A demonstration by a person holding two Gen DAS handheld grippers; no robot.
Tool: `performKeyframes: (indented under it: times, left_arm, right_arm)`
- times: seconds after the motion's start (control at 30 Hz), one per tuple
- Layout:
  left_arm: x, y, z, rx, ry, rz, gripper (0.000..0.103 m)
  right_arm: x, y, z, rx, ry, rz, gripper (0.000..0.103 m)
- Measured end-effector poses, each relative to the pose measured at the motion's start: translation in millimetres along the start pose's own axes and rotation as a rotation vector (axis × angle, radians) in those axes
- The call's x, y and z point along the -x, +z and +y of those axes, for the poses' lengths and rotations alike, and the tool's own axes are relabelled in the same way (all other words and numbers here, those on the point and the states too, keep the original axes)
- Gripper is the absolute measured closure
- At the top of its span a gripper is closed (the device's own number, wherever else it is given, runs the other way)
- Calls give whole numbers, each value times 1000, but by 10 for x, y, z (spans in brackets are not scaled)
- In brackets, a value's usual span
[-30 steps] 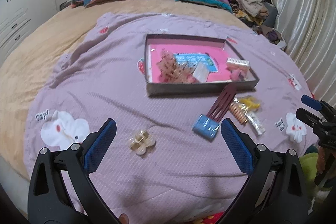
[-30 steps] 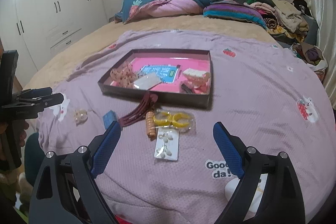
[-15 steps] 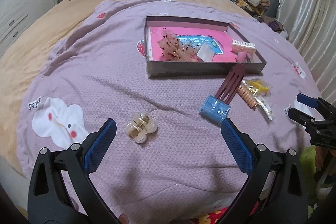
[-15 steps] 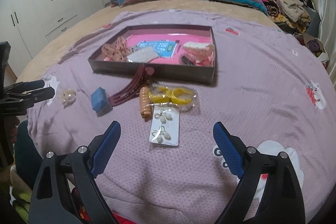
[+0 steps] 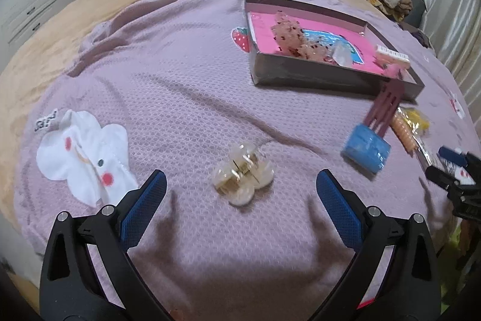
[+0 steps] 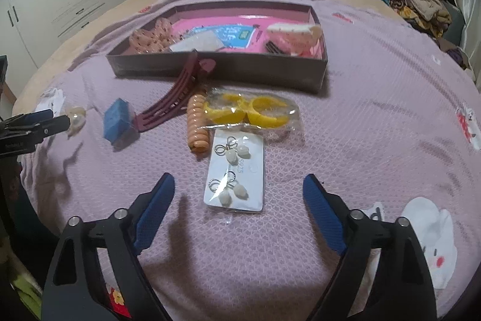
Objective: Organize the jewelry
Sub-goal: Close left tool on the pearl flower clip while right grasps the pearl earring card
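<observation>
Jaws spread; clear clip (image 5: 243,178) seemingly just ahead.

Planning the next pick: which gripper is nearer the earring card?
Right. The right gripper brackets the earring card; the left gripper sits far off beside the clear clip.

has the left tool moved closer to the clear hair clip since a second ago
Yes. The left tool has advanced toward the clear hair clip, which now sits between its open fingers and nearer the camera; the box has slid right.
</observation>
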State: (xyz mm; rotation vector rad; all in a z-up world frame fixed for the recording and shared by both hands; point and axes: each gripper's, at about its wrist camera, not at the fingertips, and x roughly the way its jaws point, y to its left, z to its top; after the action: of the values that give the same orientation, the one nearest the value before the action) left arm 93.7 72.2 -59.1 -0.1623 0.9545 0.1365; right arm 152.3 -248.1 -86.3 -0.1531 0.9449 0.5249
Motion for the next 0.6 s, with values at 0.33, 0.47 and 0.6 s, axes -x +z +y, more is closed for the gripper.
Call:
performKeyframes:
  times: [0.33, 0.47, 0.6]
  left_arm:
    - [-253, 45, 15, 16, -33, 26, 29]
    - [-269, 59, 41, 25, -34, 23, 52]
    - [-253, 65, 62, 30, -44, 21, 64]
  right_arm:
    - [-148, 3, -64, -13, -11, 22, 58]
    - [-121, -23, -137, -36, -5, 13, 65]
    - [-58, -70, -186, -47, -23, 3, 66]
